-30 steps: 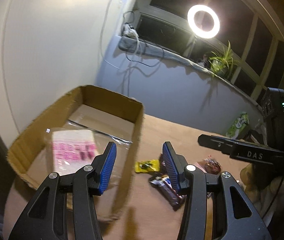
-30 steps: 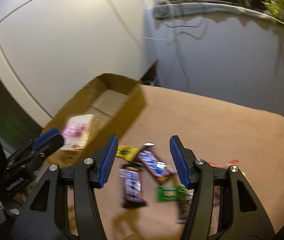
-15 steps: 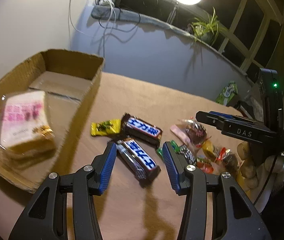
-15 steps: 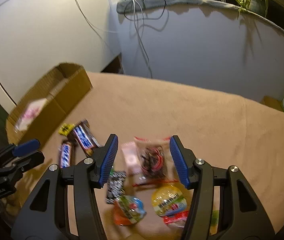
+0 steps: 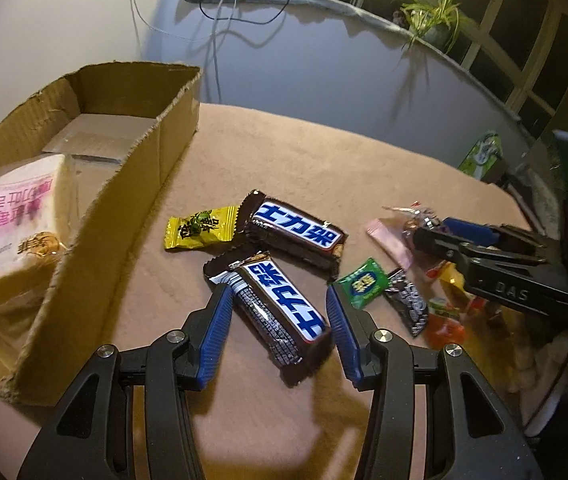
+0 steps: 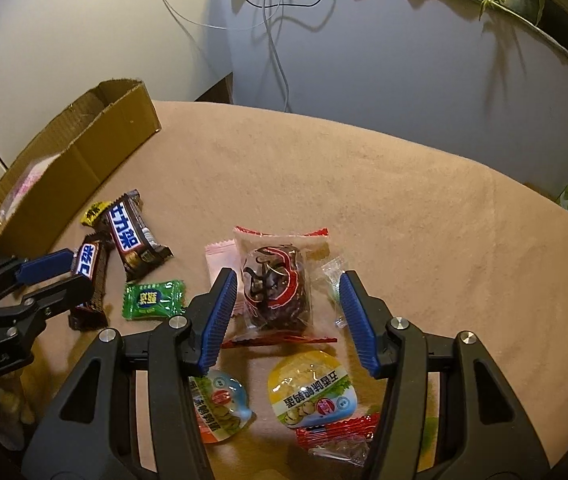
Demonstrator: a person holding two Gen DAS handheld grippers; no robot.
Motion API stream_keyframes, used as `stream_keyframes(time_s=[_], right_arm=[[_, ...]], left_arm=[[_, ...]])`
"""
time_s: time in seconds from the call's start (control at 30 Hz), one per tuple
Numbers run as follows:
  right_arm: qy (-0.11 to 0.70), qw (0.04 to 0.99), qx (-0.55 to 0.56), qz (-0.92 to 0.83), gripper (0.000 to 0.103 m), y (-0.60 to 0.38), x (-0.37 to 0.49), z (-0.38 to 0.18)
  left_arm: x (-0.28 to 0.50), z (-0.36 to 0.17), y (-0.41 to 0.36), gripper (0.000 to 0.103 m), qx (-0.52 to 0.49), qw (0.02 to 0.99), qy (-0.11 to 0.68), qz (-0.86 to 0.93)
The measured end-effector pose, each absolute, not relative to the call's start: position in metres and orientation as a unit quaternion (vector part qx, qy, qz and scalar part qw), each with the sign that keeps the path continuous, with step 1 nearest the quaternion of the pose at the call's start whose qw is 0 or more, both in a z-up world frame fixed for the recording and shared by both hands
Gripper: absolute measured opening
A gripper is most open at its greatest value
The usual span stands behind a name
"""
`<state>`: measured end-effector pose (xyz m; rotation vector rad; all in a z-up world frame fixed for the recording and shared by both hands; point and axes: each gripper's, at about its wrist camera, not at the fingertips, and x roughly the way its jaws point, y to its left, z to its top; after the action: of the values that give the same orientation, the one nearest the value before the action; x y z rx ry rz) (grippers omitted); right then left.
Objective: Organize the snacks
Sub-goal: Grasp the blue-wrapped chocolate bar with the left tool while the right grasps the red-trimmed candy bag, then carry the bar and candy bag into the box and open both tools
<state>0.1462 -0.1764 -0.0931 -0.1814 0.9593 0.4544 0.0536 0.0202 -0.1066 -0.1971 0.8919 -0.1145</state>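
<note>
Over the table (image 5: 284, 152), the left gripper (image 5: 278, 320) straddles a chocolate bar (image 5: 280, 312), jaws apart, ready to lift it toward the box (image 5: 156, 152); the right gripper (image 6: 288, 316), likewise parted, brackets a clear packet (image 6: 276, 284).

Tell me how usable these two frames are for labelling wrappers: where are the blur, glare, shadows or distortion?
Left wrist view: the nearer chocolate bar is sharp, with slight glare on its label; the bread pack in the cardboard box is soft; the tongs cast a dark shadow on the cloth. Right wrist view: the date pack is crisp, the box blurred. Both: warm dim light, fisheye bending, black corners.
</note>
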Motion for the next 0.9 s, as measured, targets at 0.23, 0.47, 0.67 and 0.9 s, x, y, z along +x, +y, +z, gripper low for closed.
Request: stream_keyframes(time_s=[0.23, 0.47, 0.67, 0.9], right_arm=[[0.449, 0.862, -0.106, 0.208, 0.048, -0.172, 0.147, -0.096], [0.444, 0.865, -0.112, 0.208, 0.034, -0.171, 0.146, -0.096], [0.439, 0.868, -0.099, 0.210, 0.033, -0.177, 0.144, -0.091], [0.419, 0.877, -0.081, 0.219, 0.033, -0.178, 0.139, -0.069]], left_arm=[[0.059, -0.116, 0.012, 0.047, -0.061, 0.895, 0.439, -0.055], [0.057, -0.115, 0.010, 0.029, -0.046, 0.897, 0.434, -0.071], [0.052, -0.111, 0.013, 0.027, -0.054, 0.899, 0.428, -0.078], [0.045, -0.097, 0.020, 0.027, -0.066, 0.908, 0.405, -0.081]])
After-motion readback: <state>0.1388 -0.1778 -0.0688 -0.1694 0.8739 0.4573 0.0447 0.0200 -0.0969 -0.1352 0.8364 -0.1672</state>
